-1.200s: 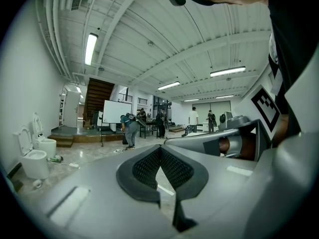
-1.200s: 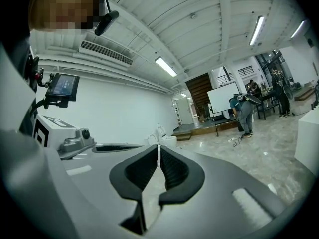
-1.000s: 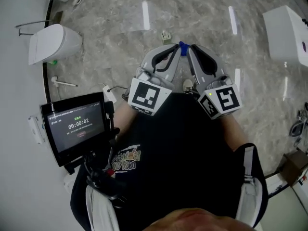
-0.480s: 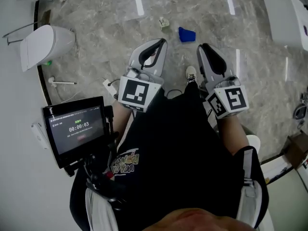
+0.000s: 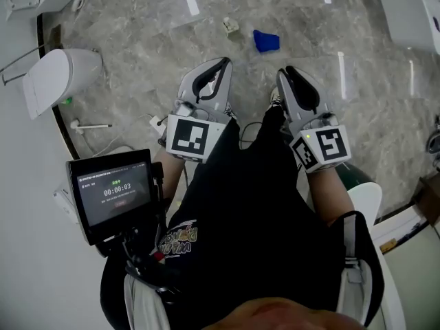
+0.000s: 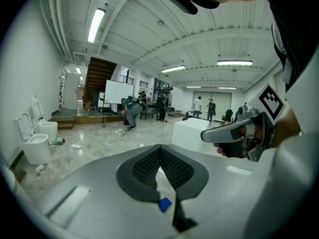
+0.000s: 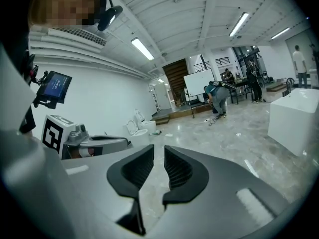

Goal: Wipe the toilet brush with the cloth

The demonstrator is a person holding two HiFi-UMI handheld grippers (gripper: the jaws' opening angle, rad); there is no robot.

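The left claw [image 6: 159, 149] is sitting closed and empty. The right claw [image 7: 158, 152] has just been opening, and its pads are standing slightly apart with nothing between them. In the head view the blue cloth [image 5: 266, 40] is lying on the floor well to the right of the toilet [image 5: 58, 80]. What looks like the toilet brush [image 5: 89, 124] is lying just beside that toilet. Fetching the cloth first seems wise, opening a claw wide and pinching a raised fold. Only the head view is showing the brush. The left gripper view is catching the cloth as a blue speck, while the right gripper view is missing it.
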